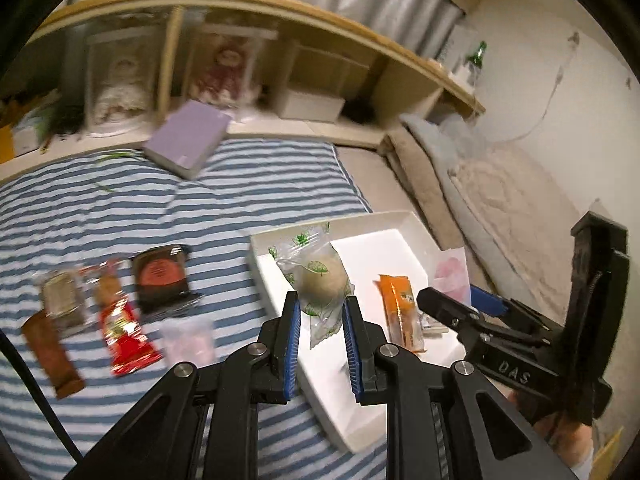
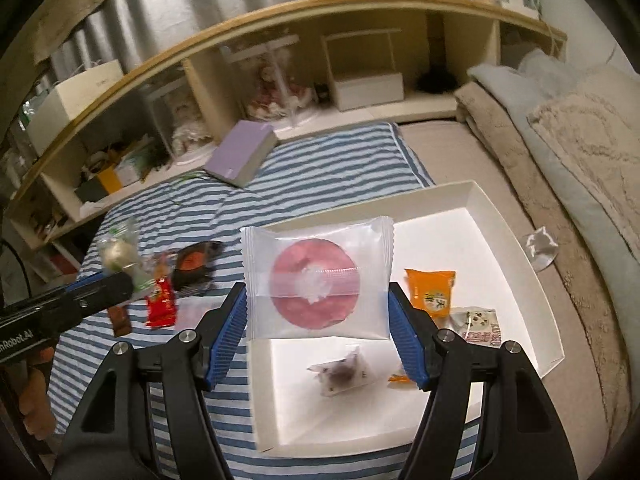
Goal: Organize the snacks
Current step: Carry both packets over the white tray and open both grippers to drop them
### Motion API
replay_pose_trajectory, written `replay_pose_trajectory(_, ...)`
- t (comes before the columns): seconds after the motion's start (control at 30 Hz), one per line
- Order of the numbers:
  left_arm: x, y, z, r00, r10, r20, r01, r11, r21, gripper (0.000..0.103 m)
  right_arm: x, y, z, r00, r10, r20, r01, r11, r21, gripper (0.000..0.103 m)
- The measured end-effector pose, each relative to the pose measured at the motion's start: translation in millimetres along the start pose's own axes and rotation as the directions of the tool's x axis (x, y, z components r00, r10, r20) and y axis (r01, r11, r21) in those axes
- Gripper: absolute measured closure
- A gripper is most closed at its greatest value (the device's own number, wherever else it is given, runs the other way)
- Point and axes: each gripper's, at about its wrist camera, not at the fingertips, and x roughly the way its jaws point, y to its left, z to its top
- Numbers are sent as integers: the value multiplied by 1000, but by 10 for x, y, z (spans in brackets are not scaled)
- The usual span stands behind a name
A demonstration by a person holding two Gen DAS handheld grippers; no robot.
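My left gripper (image 1: 321, 298) is shut on a clear leaf-printed wrapper holding a round pale pastry (image 1: 322, 280), hanging over the left edge of the white box (image 1: 380, 248). In the right wrist view that pastry (image 2: 116, 256) shows blurred at the far left. My right gripper (image 2: 317, 286) is shut on a clear packet with a red ring snack (image 2: 314, 284), held above the near left part of the white box (image 2: 460, 240). An orange packet (image 2: 432, 290) and small wrapped sweets (image 2: 344, 372) lie inside. Several loose snacks, among them a red packet (image 1: 124, 332) and a dark square packet (image 1: 160, 276), lie on the striped blanket (image 1: 100, 216).
A purple book (image 2: 240, 152) rests at the blanket's far edge, against a low wooden shelf (image 2: 360, 12) full of boxes and dolls. Folded blankets (image 2: 560, 152) pile up to the right of the box. A black cable (image 1: 36, 392) runs along the left.
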Motion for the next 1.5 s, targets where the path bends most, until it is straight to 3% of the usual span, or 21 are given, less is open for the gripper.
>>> replay_pose_trajectory(0.1, 392, -74, 122, 999, -10, -37, 11, 1000, 17, 83, 136, -135, 11, 1000, -17, -26, 18, 1000, 24, 33)
replay_pose_trajectory(0.4, 1519, -53, 496, 986, 77, -148, -63, 993, 98, 83, 592, -454, 7, 993, 2, -118, 12, 993, 115, 33)
replay_pose_trajectory(0.57, 1825, -31, 577, 982, 111, -152, -95, 990, 105, 81, 758, -433, 33, 990, 3, -139, 10, 995, 95, 27)
replay_pose_trajectory(0.63, 1889, -11, 586, 981, 116, -154, -101, 990, 101, 74, 782, -440, 49, 992, 9, -124, 3, 995, 99, 24)
replay_pose_trajectory(0.7, 1895, -15, 546, 982, 110, -153, -96, 991, 97, 55, 808, -469, 63, 991, -1, -132, 16, 994, 108, 18)
replay_pose_trajectory(0.83, 1802, 14, 498, 985, 111, -136, -99, 991, 90, 52, 806, -525, 63, 989, -13, -145, 32, 991, 128, 12)
replay_pose_trajectory(0.97, 1630, 19, 398, 986, 105, -127, -95, 992, 82, 39, 730, -525, 12, 988, -39, -150, 57, 992, 115, 0)
replay_pose_trajectory(1.03, 1567, 4, 353, 986, 110, -124, -99, 991, 88, 32, 657, -535, -22, 988, -56, -147, 73, 991, 112, 0)
replay_pose_trajectory(1.1, 1450, 15, 296, 986, 113, -119, -102, 990, 93, 18, 594, -553, -46, 987, -75, -144, 92, 989, 114, 0)
replay_pose_trajectory(1.3, 1193, -25, 198, 985, 125, -117, -113, 988, 105, 3, 430, -579, -115, 986, -102, -129, 116, 987, 109, 0)
replay_pose_trajectory(1.5, 957, -102, 144, 984, 141, -109, -129, 985, 113, 0, 263, -545, -126, 989, -107, -101, 118, 987, 107, 0)
